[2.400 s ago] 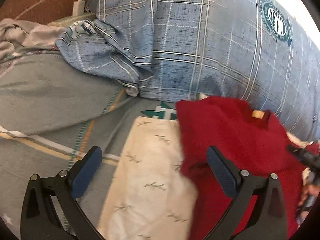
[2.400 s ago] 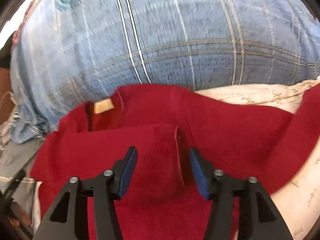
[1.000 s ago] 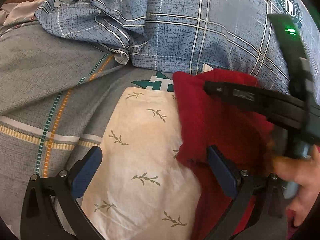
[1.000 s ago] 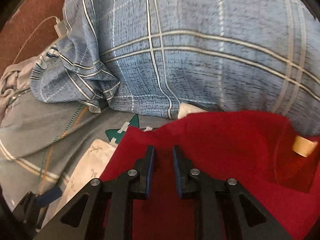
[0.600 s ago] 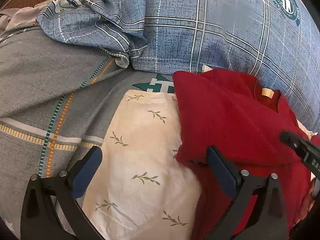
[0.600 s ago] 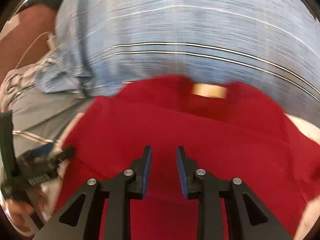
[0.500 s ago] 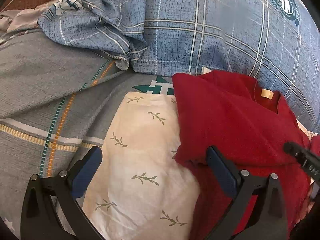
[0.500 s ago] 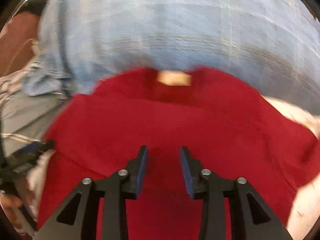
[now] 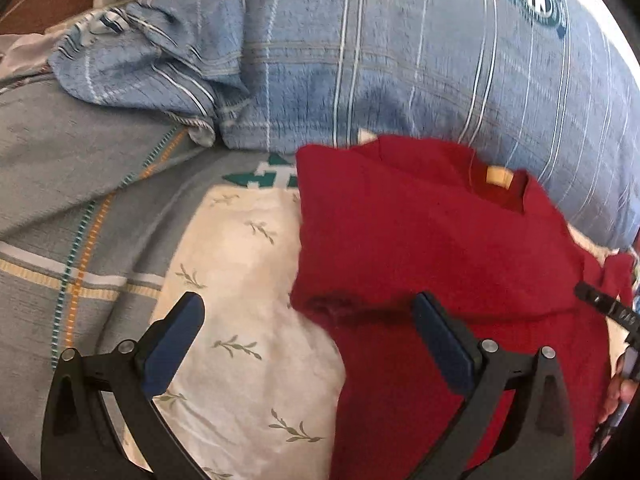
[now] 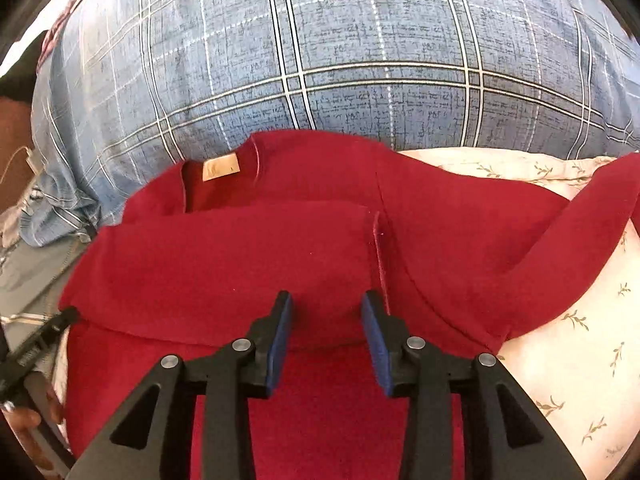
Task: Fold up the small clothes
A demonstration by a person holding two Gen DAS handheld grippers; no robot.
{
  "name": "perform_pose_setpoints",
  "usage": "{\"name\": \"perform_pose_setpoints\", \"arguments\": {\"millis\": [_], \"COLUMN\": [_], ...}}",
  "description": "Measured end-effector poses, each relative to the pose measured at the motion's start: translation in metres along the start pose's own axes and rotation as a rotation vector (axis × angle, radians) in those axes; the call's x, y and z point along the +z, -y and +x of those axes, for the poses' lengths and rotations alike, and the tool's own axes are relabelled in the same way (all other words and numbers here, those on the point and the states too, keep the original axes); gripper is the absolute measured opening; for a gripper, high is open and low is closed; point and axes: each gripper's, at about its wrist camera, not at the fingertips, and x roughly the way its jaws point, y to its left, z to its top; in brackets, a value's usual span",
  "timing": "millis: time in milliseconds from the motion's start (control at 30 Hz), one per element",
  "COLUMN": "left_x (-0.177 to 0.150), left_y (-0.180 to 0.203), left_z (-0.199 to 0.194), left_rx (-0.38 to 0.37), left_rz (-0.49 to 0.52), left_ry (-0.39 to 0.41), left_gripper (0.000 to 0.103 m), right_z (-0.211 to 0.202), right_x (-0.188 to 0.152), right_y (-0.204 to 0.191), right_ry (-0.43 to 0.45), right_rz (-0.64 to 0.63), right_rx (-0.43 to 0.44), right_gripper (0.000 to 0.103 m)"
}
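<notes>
Red top (image 10: 320,240) lies on the sheet (image 9: 240,300), one sleeve folded in. Right tool (image 10: 326,334) part-open, jaws just opening, empty; left tool (image 9: 308,332) wide, empty. Risk: loose sleeve slides back, undoing fold.

red shirt (image 9: 440,248) hem cut off, pillow (image 9: 400,60) blurred

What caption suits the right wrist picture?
Open right hand-held gripper above a partly folded red knit sweater on a cream leaf-print cloth.
</notes>
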Motion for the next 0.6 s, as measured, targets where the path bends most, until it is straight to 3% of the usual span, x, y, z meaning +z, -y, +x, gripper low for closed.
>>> {"name": "perform_pose_setpoints", "arguments": {"millis": [100,200,300,467,533,600], "left_x": [-0.001,-0.001,-0.002,-0.003,-0.003,-0.004], "left_y": [0.002,0.002,0.002,0.002,0.002,0.001], "left_z": [0.002,-0.003,-0.004,-0.002,-0.001,0.000], "left_rx": [0.003,-0.002,-0.005,-0.001,-0.001,0.001], "left_rz": [0.010,0.010,0.012,0.014,0.012,0.014], "left_ry": [-0.012,0.005,0.005,-0.006,-0.008,-0.014], "left_gripper": [0.103,0.103,0.103,0.103,0.103,0.103], "right_z": [-0.010,-0.029,-0.047,-0.073,-0.079,-0.080], "right_x": [0.000,0.002,0.009,0.030,0.039,0.047], "right_y": [0.002,0.020,0.055,0.131,0.161,0.187], "right_ry": [-0.002,0.035,0.091,0.162,0.189,0.193], "right_rz": [0.001,0.041,0.134,0.333,0.400,0.466], "right_rx": [0.011,-0.008,-0.049,-0.161,-0.213,-0.217], "right_gripper": [0.037,0.047,0.054,0.054,0.059,0.063]}}
